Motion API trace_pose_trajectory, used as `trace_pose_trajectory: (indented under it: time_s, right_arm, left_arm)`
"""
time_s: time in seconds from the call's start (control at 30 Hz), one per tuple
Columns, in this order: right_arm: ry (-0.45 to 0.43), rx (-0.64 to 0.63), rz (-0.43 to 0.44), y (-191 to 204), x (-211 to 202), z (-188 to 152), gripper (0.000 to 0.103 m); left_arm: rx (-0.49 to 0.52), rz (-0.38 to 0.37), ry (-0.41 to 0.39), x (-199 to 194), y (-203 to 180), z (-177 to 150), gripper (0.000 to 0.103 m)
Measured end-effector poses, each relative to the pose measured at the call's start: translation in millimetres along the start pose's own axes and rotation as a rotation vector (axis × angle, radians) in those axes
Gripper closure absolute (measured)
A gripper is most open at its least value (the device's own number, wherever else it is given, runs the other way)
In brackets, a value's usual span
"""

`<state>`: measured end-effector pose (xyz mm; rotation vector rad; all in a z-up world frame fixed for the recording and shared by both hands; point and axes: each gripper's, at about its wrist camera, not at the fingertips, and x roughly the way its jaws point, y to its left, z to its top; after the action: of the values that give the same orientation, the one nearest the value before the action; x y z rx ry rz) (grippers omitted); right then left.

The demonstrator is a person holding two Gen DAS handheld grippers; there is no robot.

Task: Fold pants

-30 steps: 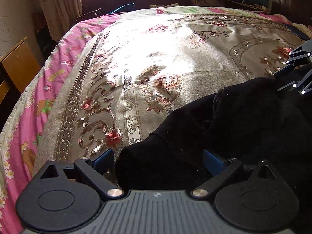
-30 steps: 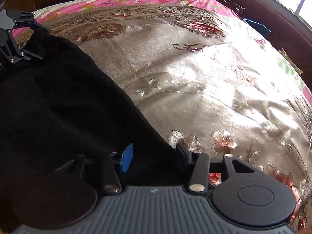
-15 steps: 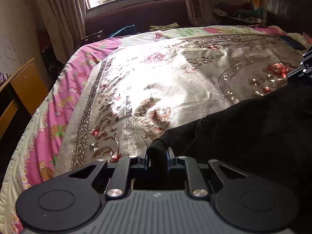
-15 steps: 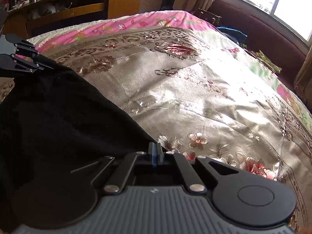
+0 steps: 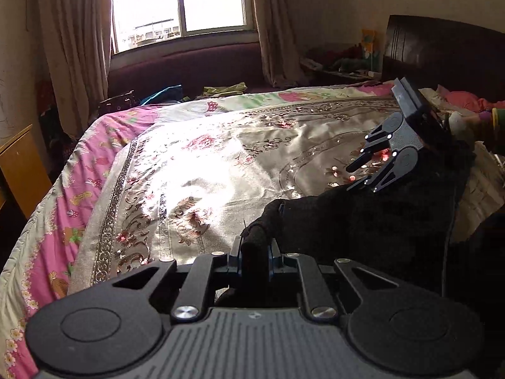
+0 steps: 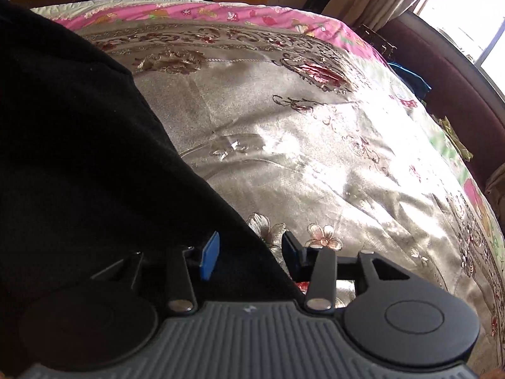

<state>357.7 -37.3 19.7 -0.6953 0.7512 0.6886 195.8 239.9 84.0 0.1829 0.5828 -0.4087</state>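
Here the left gripper [image 5: 254, 260] pinches a bunched edge of the black pants [image 5: 378, 221], which drape toward 3 o'clock. The right gripper [image 6: 249, 254] stands spread, the pants' edge [image 6: 94, 158] lying between its fingers. Bare satin bedspread [image 6: 315, 164] stretches from 12 to 3 o'clock, bordered by the pink sheet [image 5: 91, 170].
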Motion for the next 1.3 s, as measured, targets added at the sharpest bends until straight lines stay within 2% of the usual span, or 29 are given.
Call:
trace_pose_trajectory:
  time_s: [0.1,0.23,0.33,0.43,0.47,0.5,0.53,0.6,0.67,0.73,0.8,0.83,0.87,0.93,1.07,1.13,1.2,1.3]
  right_arm:
    - [0.014,-0.020,0.034,0,10,8,0.056]
    - [0.079,-0.131,0.133,25,12,8,0.052]
    - [0.078,-0.168,0.135,41,4,5,0.052]
    - [0.088,-0.174,0.132,49,-4,6,0.056]
    - [0.091,-0.181,0.131,52,-7,6,0.059]
    - [0.090,-0.188,0.124,56,-12,5,0.078]
    - [0.096,-0.196,0.099,60,-16,3,0.102]
    - [0.112,-0.186,0.054,65,-22,-2,0.101]
    - [0.111,-0.159,0.043,67,-32,-8,0.101]
    - [0.105,-0.129,0.043,70,-40,-13,0.101]
    - [0.106,-0.102,0.041,71,-43,-17,0.101]
    - [0.108,-0.094,0.042,73,-43,-18,0.101]
    - [0.105,-0.096,0.040,74,-43,-18,0.101]
    - [0.099,-0.097,0.032,75,-42,-19,0.101]
    - [0.069,-0.105,-0.004,75,-40,-19,0.093]
    - [0.052,-0.159,-0.018,78,-39,-21,0.078]
    - [0.029,-0.208,-0.022,82,-38,-22,0.070]
    - [0.004,-0.263,-0.007,87,-32,-21,0.060]
  left_arm:
    - [0.003,-0.042,-0.029,-24,-10,-11,0.075]
    - [-0.023,-0.066,-0.055,-55,-18,-24,0.077]
    - [-0.022,-0.082,-0.072,-76,-26,-32,0.078]
    - [-0.032,-0.098,-0.068,-85,-29,-37,0.086]
    - [-0.034,-0.098,-0.069,-87,-30,-38,0.086]
    - [-0.040,-0.095,-0.072,-88,-30,-40,0.086]
    - [-0.061,-0.096,-0.074,-87,-28,-42,0.086]
    - [-0.080,-0.089,-0.061,-81,-27,-48,0.086]
    - [-0.083,-0.061,-0.037,-76,-30,-55,0.086]
    - [-0.120,-0.080,-0.017,-76,-35,-60,0.086]
    - [-0.074,-0.075,-0.017,-79,-51,-63,0.080]
    - [-0.032,-0.052,-0.018,-81,-63,-65,0.068]
    - [0.019,-0.021,-0.015,-81,-75,-67,0.051]
    - [0.111,0.043,-0.008,-75,-97,-76,0.039]
    - [0.282,0.128,0.051,-50,-132,-97,0.039]
    - [0.342,0.175,0.063,-38,-140,-104,0.039]
    - [0.359,0.217,0.076,-26,-142,-106,0.039]
    - [0.337,0.210,0.104,-13,-134,-104,0.040]
